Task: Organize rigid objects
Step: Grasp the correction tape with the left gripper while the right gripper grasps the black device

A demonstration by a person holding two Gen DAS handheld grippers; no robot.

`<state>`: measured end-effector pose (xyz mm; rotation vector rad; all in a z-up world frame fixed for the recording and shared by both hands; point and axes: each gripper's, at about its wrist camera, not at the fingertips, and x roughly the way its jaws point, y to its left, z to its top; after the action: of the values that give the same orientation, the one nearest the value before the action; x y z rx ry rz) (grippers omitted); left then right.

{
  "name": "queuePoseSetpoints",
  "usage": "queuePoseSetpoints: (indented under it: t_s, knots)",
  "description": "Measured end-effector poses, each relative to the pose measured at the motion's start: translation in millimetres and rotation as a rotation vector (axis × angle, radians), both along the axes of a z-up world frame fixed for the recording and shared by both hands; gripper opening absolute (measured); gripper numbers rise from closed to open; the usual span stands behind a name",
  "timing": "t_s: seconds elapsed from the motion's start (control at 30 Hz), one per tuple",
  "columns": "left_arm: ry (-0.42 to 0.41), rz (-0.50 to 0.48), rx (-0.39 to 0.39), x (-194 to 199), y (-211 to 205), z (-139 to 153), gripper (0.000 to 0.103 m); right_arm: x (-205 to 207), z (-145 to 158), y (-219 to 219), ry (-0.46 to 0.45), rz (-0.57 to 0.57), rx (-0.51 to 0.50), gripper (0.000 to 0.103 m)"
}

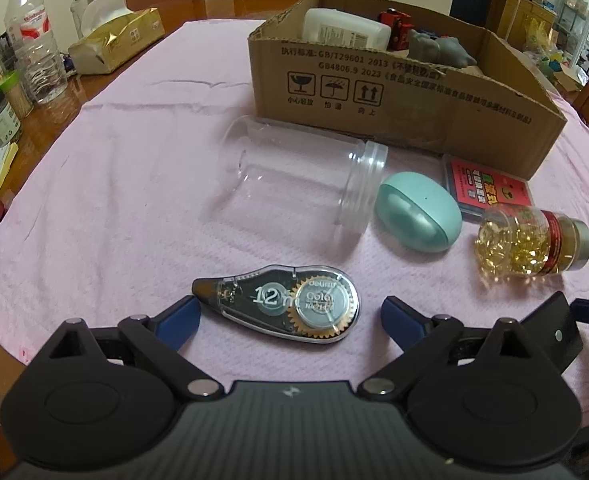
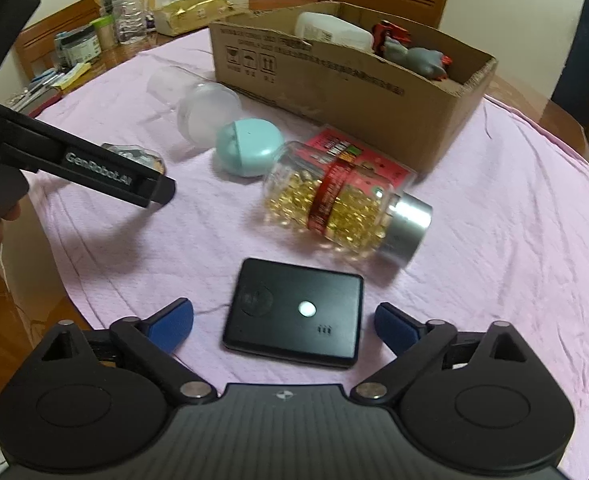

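A correction tape dispenser (image 1: 290, 304) lies flat on the pink cloth (image 1: 114, 200) between the blue pads of my left gripper (image 1: 290, 314); the jaws stand wide and do not touch it. In the right wrist view a flat black device (image 2: 294, 312) lies between the pads of my right gripper (image 2: 284, 318), with gaps on both sides. Beyond are a bottle of golden capsules (image 2: 342, 204) on its side, a teal egg-shaped case (image 2: 248, 152), a red card pack (image 1: 490, 188) and a clear empty jar (image 1: 294, 176) lying down. One left gripper finger (image 2: 106, 176) crosses the right wrist view.
An open cardboard box (image 1: 374, 92) stands at the back of the cloth and holds a white bottle (image 1: 346, 30), a red toy (image 1: 396, 24) and a grey toy (image 1: 442, 50). On the bare wood at the left are a water bottle (image 1: 34, 40), a tissue pack (image 1: 114, 40) and small jars.
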<state>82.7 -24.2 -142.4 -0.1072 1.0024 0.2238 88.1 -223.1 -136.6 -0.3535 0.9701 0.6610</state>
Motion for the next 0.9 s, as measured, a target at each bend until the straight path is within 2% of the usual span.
queuePoseSetpoints:
  t_s: [0.2, 0.57, 0.7, 0.83, 0.9]
  knots:
    - [-0.016, -0.030, 0.007, -1, 4, -1, 0.101, 5, 4, 0, -0.002, -0.006, 0.001, 0.084]
    - [-0.018, -0.104, 0.008, 6, 8, -2, 0.102, 5, 4, 2, -0.003, -0.061, -0.009, 0.083]
    - [-0.014, -0.122, 0.000, 7, 8, -2, 0.098, 7, 5, 3, -0.004, -0.080, -0.010, 0.075]
    - [-0.007, -0.154, -0.003, 9, 7, 2, 0.089, 7, 5, 2, 0.000, -0.089, -0.011, 0.075]
    - [0.009, -0.172, -0.005, 11, 7, 3, 0.089, 8, 6, 2, 0.006, -0.096, -0.012, 0.075]
